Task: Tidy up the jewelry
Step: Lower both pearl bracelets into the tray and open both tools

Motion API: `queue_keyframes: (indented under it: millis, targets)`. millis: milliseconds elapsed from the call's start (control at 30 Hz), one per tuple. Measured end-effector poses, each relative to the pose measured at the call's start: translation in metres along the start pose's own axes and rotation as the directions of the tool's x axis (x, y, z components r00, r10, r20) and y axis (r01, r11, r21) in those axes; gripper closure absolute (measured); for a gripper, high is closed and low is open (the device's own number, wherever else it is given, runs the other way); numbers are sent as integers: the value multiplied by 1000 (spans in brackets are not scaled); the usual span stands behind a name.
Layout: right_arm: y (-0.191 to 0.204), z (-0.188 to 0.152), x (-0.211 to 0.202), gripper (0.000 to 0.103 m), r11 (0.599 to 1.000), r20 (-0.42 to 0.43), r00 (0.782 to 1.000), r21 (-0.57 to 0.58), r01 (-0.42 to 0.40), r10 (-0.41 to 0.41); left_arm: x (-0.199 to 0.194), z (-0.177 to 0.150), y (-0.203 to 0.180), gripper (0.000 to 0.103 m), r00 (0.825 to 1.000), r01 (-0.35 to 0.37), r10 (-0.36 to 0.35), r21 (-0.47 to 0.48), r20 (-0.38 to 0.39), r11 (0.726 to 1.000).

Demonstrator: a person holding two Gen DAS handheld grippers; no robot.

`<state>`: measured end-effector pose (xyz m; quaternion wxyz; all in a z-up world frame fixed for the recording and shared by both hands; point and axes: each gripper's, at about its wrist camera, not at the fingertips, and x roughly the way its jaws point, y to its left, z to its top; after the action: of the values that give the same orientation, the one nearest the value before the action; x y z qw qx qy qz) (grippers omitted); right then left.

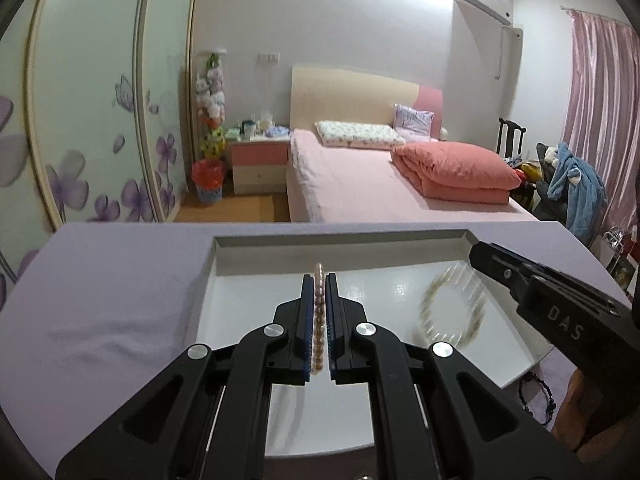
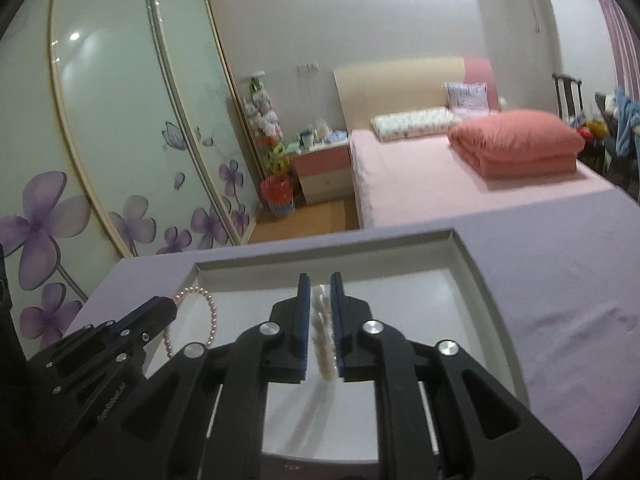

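A white tray (image 1: 208, 304) lies on a lilac-covered table. My left gripper (image 1: 319, 280) is shut on a pink pearl bracelet (image 1: 319, 320), held edge-on above the tray's left part. The bracelet shows as a loop in the right wrist view (image 2: 210, 314), beside the left gripper's body. My right gripper (image 2: 320, 280) is shut on a clear, pale-bead bracelet (image 2: 322, 332) above the tray (image 2: 472, 280). That bracelet hangs blurred as a ring below the right gripper in the left wrist view (image 1: 450, 308). A dark bead bracelet (image 1: 538, 396) lies on the cloth past the tray's right corner.
The lilac cloth (image 1: 112, 320) covers the table around the tray. Beyond the table's far edge are a pink bed (image 1: 360, 184), a wardrobe with flower-print doors (image 1: 92, 120) and a nightstand (image 1: 260, 160).
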<state>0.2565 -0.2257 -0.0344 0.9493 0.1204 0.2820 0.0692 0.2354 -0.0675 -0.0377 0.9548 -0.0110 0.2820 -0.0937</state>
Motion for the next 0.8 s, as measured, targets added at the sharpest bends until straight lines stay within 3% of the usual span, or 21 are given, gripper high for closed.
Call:
queue_keyframes:
  millis: [33,67,233,367,633,800]
  targets:
    - [-2,0,-1,68,1000,2,1000,5,1,-1,1,0,2,96,1000,4,-4,-13,-11,1000]
    - [-3,-1,-3,66,1000,10,1000,6,6,-6,1,-1,6,96,1000,8,-8,-21,-17,1000]
    - [-11,-4,-18,66,1000,25,1000,12,19,-19,-7,0,18,95,1000,8,-10,-52,-24,999]
    - [-19,-6,-36,66,999,41,999,22,33,-34,-26,1,32,62,1000,-18,18,-67,10,998]
    - [-38,-20,-83,66,998,46,997,15,68,-69,-76,-17,60,59,997,-73,74,-65,18,995]
    - [-52,-43,-102,66,995,-12,995,14,104,-103,-103,-39,76,51,994,-111,112,-52,4,992]
